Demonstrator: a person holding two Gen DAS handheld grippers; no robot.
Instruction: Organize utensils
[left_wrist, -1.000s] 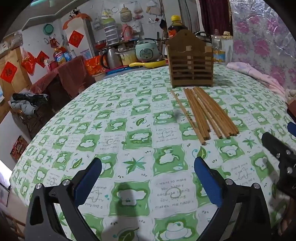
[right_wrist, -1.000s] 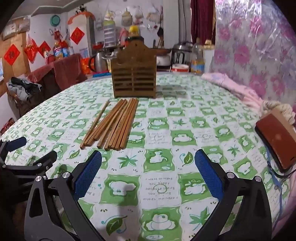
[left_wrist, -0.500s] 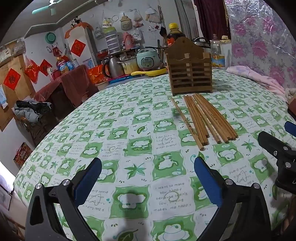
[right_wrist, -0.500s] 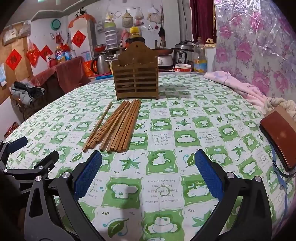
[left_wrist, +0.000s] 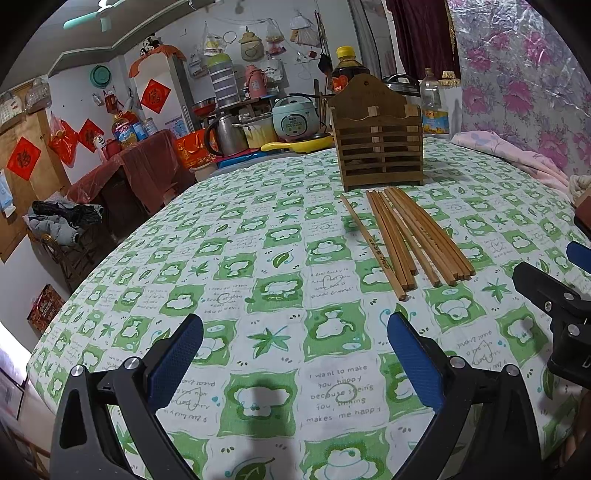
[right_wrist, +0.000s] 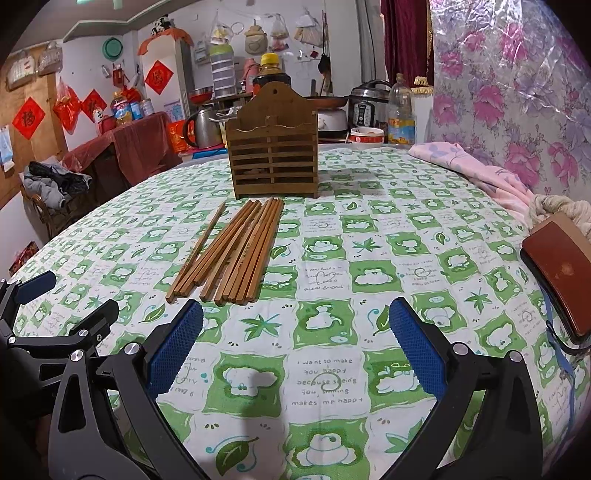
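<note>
Plainly, left hand-held gripper gapes wide, empty; right hand-held gripper likewise — chopsticks untouched beyond.

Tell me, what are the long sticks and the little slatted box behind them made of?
The chopsticks look like wood or bamboo: plain matte brown with squared ends. The holder looks like darker brown wood, built from flat slats with a dull finish. Which wood it is can't be told.
</note>
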